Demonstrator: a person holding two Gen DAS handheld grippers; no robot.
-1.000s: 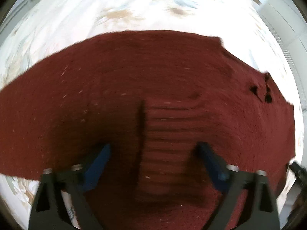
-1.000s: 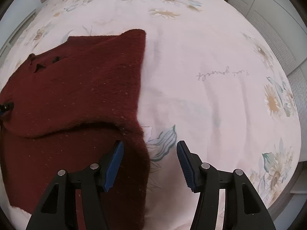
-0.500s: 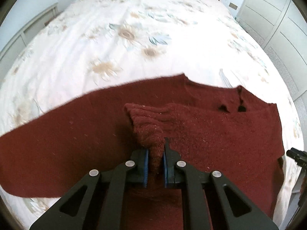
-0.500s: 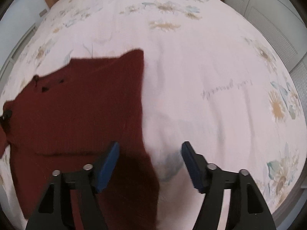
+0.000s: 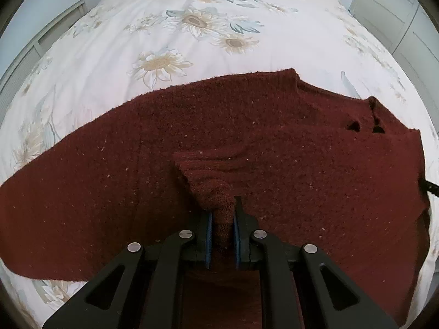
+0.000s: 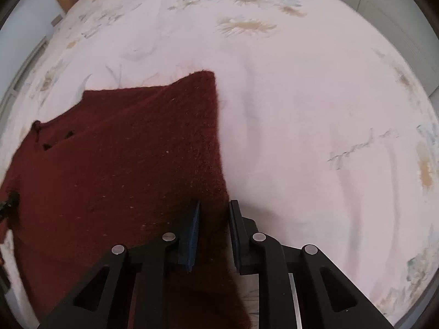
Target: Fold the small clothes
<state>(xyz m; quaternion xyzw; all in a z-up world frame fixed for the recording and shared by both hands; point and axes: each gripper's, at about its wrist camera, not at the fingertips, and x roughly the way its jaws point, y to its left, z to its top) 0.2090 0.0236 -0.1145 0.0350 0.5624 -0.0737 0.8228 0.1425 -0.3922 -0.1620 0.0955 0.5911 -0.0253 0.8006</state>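
**Both tongs clamped on the dark red sweater**

We see a dark red knit sweater (image 5: 274, 142) lying spread across a bed with a white floral bedspread (image 5: 192, 41). The knit is fuzzy, flecked with pale specks, and two small dark openings show near its neckline. Our left gripper (image 5: 221, 219) has its jaws drawn nearly together, pinching a bunched ridge of the knit that rises in a peak from the flat cloth. Our right gripper (image 6: 212, 227) is likewise narrowed on the sweater's (image 6: 123, 164) right-hand edge, with the fabric running between its blue pads (image 6: 193, 235).

In the left wrist view the far edge of the sweater runs in a long curve, with bare bedspread beyond it all the way up the bed. In the right wrist view the sweater's edge is straight, ending in a corner, and a wide stretch of bedspread (image 6: 315, 109) lies open to its right. White cabinet doors (image 5: 397, 13) stand beside the bed.
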